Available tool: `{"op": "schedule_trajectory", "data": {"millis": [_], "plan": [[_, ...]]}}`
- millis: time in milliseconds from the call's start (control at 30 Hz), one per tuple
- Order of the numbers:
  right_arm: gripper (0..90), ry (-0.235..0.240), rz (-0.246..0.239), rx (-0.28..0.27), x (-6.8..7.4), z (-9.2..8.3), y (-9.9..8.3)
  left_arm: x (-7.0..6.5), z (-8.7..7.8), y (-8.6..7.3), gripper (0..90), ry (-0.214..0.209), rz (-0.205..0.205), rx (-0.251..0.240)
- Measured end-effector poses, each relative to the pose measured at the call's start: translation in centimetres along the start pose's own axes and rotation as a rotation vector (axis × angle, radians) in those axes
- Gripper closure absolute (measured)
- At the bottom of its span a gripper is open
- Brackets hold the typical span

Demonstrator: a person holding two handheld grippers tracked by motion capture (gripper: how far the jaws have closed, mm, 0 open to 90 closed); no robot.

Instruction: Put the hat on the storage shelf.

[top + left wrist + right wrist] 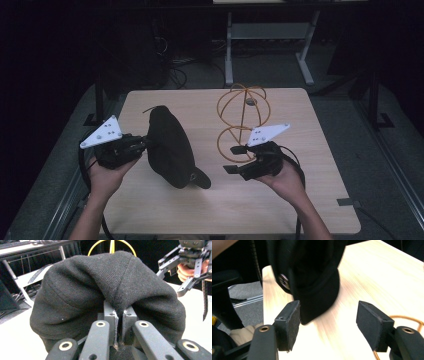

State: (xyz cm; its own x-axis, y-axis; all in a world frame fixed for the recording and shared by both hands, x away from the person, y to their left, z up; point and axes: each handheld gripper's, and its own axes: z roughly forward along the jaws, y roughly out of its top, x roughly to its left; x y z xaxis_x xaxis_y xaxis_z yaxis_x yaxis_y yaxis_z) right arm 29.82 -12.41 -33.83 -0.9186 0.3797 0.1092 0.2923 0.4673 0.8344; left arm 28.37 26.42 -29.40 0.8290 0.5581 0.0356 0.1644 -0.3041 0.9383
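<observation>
Black cap [170,147] held above the table [300,200] by the left gripper [142,145], whose jaws are pinched together on a fold of crown fabric so the cap hangs with its brim [317,300] lowest. The right gripper [232,160], jaws apart and empty, points toward the brim, probably to take it. The wire stand [242,120] just behind it appears to be the intended perch.

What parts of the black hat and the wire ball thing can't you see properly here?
- Black cap: in the left gripper view its bunched cloth hides the brim.
- Cap's brim: smeared by motion blur in the right gripper view; the button's detail is unreadable.
- Orange wire stand: its base sits behind the right gripper in the high view.
</observation>
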Motion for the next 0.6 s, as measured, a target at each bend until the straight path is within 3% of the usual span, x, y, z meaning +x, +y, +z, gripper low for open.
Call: {"op": "schedule_trajectory", "data": {"millis": [200,600], "plan": [[31.5,-0.014,0.045,0.008,-0.7,-0.9,-2.3,0.6,-0.4,0.0,85.8,-0.043,-0.038,-0.010],[25.2,-0.106,0.158,0.031,-2.4,-2.5,-7.3,1.3,-0.6,0.8,85.7,-0.024,-0.033,0.003]]}}
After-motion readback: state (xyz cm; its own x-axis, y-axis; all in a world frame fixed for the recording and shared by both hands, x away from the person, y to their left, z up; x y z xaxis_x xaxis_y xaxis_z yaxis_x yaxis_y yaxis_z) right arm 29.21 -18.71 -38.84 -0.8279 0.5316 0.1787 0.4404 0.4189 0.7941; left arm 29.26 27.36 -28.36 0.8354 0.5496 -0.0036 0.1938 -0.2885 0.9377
